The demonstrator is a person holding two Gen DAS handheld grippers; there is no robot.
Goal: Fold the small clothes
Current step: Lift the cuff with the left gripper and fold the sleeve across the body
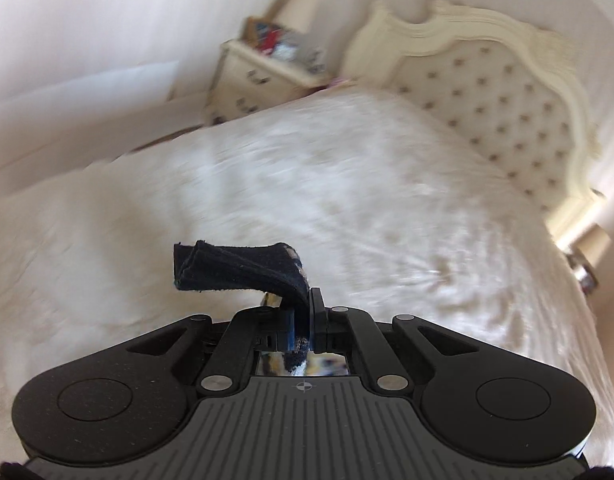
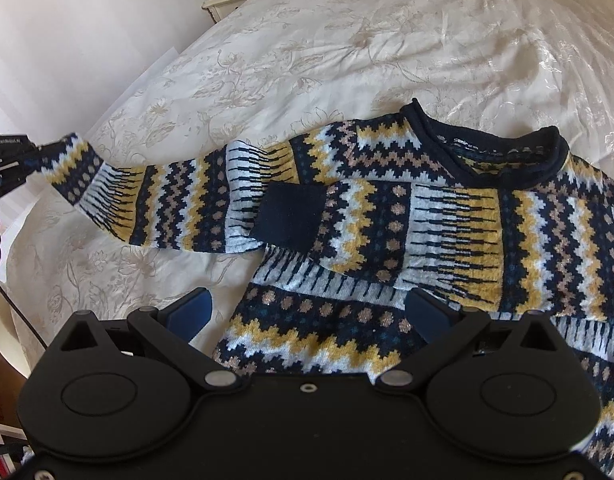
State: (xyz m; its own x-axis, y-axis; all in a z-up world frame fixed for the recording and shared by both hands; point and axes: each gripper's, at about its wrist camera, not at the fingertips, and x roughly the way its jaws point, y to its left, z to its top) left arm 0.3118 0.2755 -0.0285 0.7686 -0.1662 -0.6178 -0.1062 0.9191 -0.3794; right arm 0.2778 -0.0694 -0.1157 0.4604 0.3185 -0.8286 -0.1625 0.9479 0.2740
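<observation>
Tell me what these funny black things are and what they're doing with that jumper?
They are two grabbing tools that a person holds, one in each hand, each with a camera looking along its fingers. The left tool is pinched shut on the dark navy cuff of the zigzag-patterned knitted jumper; in the right camera's picture you see that sleeve stretched out towards it. The right tool hangs open above the jumper, holding nothing. The jumper lies on a cream flowery bedspread, its other sleeve already folded across the chest.
</observation>
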